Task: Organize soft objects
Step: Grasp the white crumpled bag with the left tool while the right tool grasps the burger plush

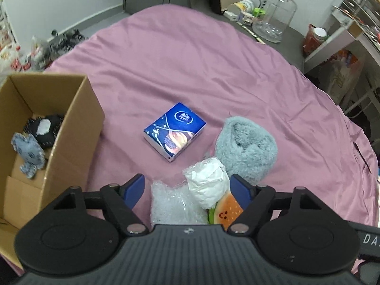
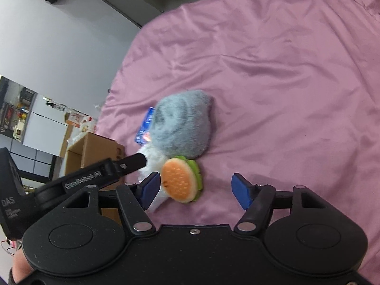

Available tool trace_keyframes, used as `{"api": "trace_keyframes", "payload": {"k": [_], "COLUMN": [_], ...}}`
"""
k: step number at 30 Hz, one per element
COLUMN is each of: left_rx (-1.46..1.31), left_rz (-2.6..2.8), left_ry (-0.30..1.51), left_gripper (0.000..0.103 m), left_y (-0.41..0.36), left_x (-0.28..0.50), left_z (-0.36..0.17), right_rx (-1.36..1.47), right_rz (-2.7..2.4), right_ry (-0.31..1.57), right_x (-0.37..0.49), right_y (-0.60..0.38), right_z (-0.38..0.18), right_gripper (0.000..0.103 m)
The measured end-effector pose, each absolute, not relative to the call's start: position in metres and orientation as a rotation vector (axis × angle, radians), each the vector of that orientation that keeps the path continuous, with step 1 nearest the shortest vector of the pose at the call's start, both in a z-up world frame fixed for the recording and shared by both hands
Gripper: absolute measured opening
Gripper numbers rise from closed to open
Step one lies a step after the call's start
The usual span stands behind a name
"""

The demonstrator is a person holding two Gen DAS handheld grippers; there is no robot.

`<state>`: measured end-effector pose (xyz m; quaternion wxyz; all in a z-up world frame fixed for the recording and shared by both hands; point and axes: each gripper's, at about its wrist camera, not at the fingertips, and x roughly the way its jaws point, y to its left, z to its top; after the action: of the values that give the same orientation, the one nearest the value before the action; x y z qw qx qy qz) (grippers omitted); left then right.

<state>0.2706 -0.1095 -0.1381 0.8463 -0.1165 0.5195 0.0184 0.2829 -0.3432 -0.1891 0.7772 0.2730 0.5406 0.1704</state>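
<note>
My left gripper [image 1: 187, 187] is open just above a white wrapped bundle [image 1: 206, 185] and a bubble-wrap piece [image 1: 171, 204] on the purple cloth [image 1: 190, 59]. A burger plush [image 1: 228, 211] lies under its right finger, beside a grey fluffy plush [image 1: 247, 142]. A blue tissue pack [image 1: 174, 131] lies ahead. A cardboard box [image 1: 78, 128] at the left holds a denim toy [image 1: 29, 154] and a black toy [image 1: 45, 129]. My right gripper [image 2: 194, 190] is open, with the burger plush [image 2: 180, 180] between its fingers, nearer the left one. The grey plush [image 2: 182, 128] lies beyond.
A clear plastic jug [image 1: 275, 11] and small clutter stand at the table's far edge. Shelves [image 1: 351, 23] and a bag are at the right. The cardboard box [image 2: 92, 152] and the left gripper's body [image 2: 102, 173] show at the left of the right wrist view.
</note>
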Motion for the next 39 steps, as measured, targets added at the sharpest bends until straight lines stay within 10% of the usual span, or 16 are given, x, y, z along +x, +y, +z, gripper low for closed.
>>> {"api": "trace_keyframes", "payload": {"k": [6,10,27,30,39], "left_rx": [-0.297,-0.321,-0.361,-0.348,-0.324], "left_rz": [0.021,-0.017,-0.038,-0.035,-0.047], "left_ry": [1.116,1.125,1.082,1.079,1.058], "left_gripper": [0.067,0.034,0.033,0.033,0.033], "left_y": [-0.107,-0.107,-0.071,-0.062,-0.049], "left_x": [0.276,0.280,0.275,0.268,0.251], "left_z": [-0.151,-0.154,-0.134,-0.133,-0.124], "right_rx": [0.549,0.531,0.389,0.362,0.339], "right_rz": [0.412,0.433,0.436,0.413,0.388], "right_ry": [1.195,1.205,1.262,1.268,1.178], "right_x": [0.289,0.295,0.312,0.312,0.289], "right_y": [-0.332,-0.324,-0.273,-0.267,-0.271], "right_z": [-0.196,-0.198,-0.210,-0.212,-0.182], "right_gripper": [0.066,0.066,0.066,0.039,0.033]}}
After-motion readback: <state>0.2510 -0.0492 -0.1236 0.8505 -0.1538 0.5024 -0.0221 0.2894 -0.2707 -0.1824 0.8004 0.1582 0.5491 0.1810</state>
